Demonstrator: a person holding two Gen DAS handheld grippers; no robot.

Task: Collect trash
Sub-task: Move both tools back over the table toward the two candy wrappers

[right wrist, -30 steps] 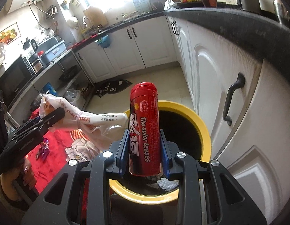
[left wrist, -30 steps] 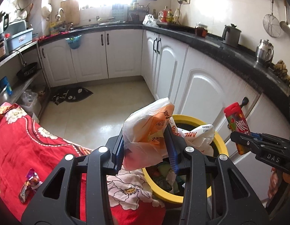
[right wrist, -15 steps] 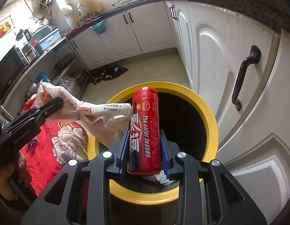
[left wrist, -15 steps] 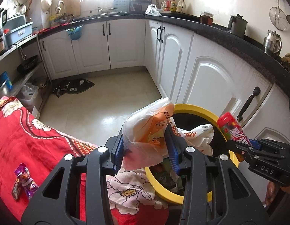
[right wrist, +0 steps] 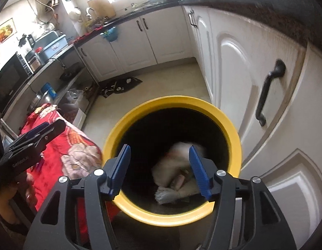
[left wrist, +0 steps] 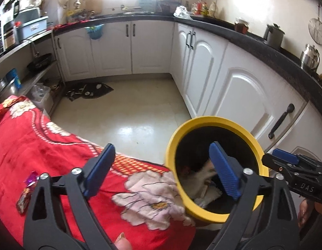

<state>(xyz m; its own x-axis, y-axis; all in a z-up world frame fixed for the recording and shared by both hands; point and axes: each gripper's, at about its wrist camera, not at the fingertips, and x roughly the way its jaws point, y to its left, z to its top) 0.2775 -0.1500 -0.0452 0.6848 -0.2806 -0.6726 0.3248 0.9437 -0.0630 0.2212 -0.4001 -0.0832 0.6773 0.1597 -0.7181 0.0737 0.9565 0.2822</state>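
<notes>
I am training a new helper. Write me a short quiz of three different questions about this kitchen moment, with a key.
1. True or false: something is gripped between the jaws of the left gripper.
2. Which colour is the rim of the bin? A) green B) yellow C) white
3. Fill in: the small wrappers still to collect lie on the red ____.

Key:
1. False. Its jaws are opening, and nothing is between them; the right gripper is also opening and empty, above the trash in the bin.
2. B
3. cloth
</notes>
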